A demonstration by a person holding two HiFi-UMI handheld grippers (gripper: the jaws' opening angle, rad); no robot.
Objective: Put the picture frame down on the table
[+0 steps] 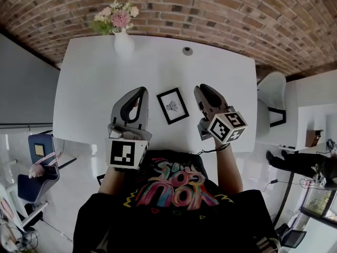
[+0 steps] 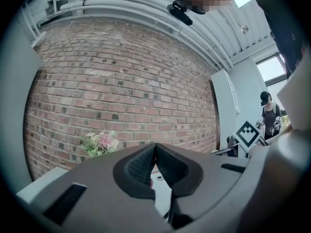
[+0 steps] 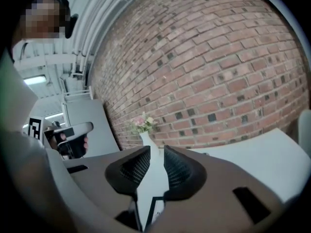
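Picture frame (image 1: 172,105) lies flat on the surface (image 1: 89,88) between both tongs: left tongs (image 1: 140,91) clenched empty, right tongs (image 1: 202,89) parted, gripping nothing. Placement looks done.

Right tool (image 3: 156,153) body is covering most of the picture frame (image 3: 154,211) in its own view, only a dark-edged corner is showing below the jaws. Drawing inside the frame is coming out too small to read in the head view. Left tool (image 2: 155,148) body is hiding the vase (image 1: 124,45) in its own view, just the flowers (image 2: 99,143) are peeking over. Small round thing (image 1: 187,50) near the surface (image 1: 84,88) far edge is looking too tiny to name. Person (image 1: 295,161) at the right is getting cut by the picture edge
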